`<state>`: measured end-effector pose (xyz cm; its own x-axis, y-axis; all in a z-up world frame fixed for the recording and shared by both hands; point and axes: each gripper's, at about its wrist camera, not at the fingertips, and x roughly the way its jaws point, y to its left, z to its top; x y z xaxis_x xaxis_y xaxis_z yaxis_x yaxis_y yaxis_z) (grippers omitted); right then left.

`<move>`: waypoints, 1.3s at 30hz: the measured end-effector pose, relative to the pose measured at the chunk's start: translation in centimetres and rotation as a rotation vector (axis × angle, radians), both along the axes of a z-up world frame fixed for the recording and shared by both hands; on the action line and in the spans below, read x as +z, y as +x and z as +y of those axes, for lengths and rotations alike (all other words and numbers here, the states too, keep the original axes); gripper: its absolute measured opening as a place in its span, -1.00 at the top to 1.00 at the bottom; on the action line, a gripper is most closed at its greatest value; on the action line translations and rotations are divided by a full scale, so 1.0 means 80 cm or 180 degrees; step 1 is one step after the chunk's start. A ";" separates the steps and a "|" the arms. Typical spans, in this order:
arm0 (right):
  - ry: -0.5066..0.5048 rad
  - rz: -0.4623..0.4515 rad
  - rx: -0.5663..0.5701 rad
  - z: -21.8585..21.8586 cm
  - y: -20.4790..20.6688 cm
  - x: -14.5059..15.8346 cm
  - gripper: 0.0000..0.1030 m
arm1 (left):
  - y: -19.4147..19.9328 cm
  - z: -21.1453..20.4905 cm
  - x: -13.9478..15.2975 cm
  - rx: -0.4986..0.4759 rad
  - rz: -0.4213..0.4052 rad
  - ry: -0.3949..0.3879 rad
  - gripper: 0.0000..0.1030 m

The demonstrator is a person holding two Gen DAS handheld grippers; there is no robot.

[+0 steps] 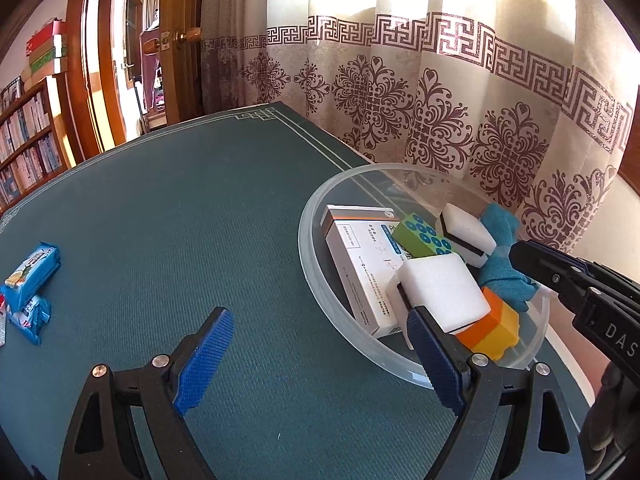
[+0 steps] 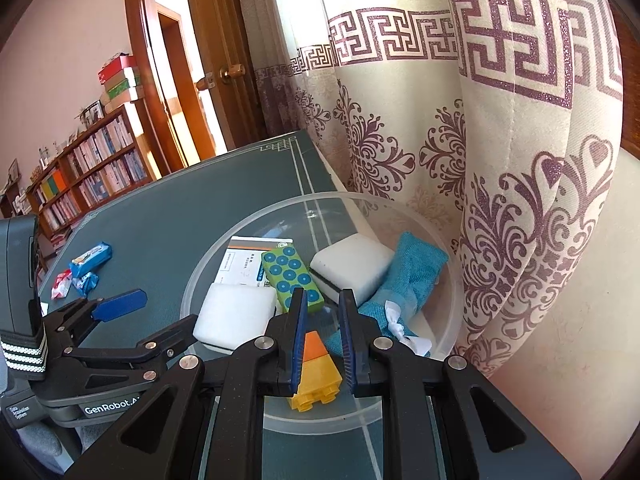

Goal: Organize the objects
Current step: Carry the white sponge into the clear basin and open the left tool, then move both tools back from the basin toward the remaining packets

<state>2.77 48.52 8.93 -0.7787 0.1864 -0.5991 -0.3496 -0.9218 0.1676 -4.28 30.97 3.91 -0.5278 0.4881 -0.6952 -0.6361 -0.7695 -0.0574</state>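
The clear bowl (image 1: 320,216) near the curtain-side edge of the counter (image 1: 200,220) served as the collecting place, and most of the things were already in it: a white box (image 1: 360,264), a green block with blue dots (image 1: 420,236), two white sponges (image 1: 440,288), a blue cloth (image 1: 500,264) and an orange-and-yellow block (image 1: 492,332). What remained outside were the blue snack packets (image 1: 30,276), lying well apart from the bowl on the counter's far left side.

The right hand-held gripper (image 2: 323,312) hung over the bowl's near rim with its jaws nearly closed; the orange-and-yellow block showed between them, but it seemed to lie in the bowl below (no pad could be seen pressing on it), so I judged that gripper empty. The left hand-held gripper (image 1: 320,352) stood wide apart with nothing in it, one finger over bare counter and the other just at the bowl's near rim.

The step in hand looked like the turn towards the leftover packets. The next move called for carrying the left hand-held gripper away from the bowl to the packets, straddling one across its narrow width, and closing gently, since the wrapping would likely crumple and slip.
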 end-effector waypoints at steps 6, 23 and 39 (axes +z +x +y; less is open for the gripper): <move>-0.0004 0.0025 0.0005 -0.002 0.001 0.006 0.66 | 0.003 -0.009 0.004 -0.0017 -0.0075 0.0069 -0.88; -0.0025 0.0119 0.0108 -0.033 0.000 0.015 0.39 | -0.013 -0.074 0.023 0.0440 0.0083 0.0184 -0.99; -0.0043 0.0133 0.0485 -0.095 -0.034 0.017 0.37 | -0.050 -0.164 0.018 0.1078 0.0084 0.0180 -0.99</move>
<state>0.08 40.90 10.25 -0.8215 0.0565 -0.5673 -0.1985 -0.9612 0.1917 -8.26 17.83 5.38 -0.6839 0.3194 -0.6559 -0.3468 -0.9333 -0.0929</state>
